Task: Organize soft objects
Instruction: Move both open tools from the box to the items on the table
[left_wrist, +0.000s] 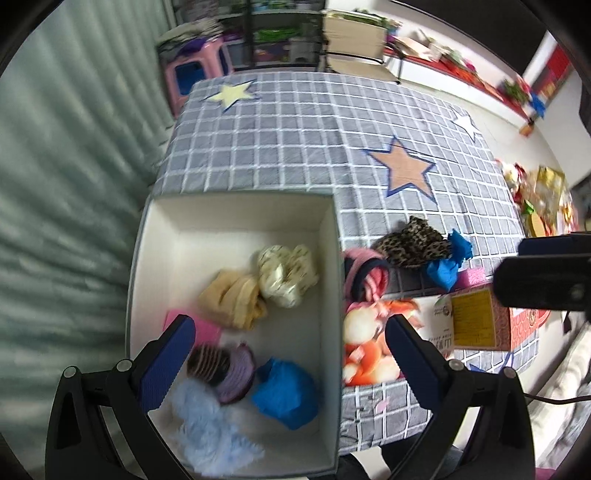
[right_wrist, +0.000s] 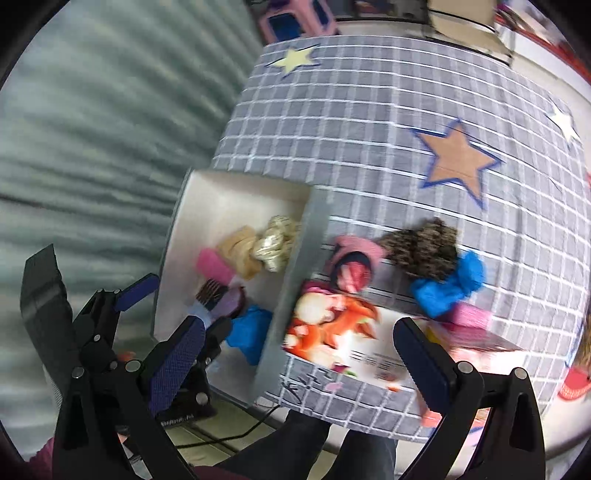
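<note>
While both tongs, left (left_wrist: 290, 352) and right (right_wrist: 299, 354), hang open and empty, several soft things already lie in the box (left_wrist: 147, 236); pink (left_wrist: 364, 271), leopard (left_wrist: 413, 242) and blue (left_wrist: 448, 260) pieces wait beside it on the worktop (left_wrist: 314, 140).

Grey checked tablecloth (left_wrist: 295, 140); leopard-print cloth (left_wrist: 413, 242); white box (left_wrist: 236, 218).

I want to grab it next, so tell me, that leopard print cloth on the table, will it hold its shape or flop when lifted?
The leopard print cloth lies crumpled in soft folds, so it will probably droop and unfurl. It looks light. It touches the blue cloth, which may drag along.
</note>
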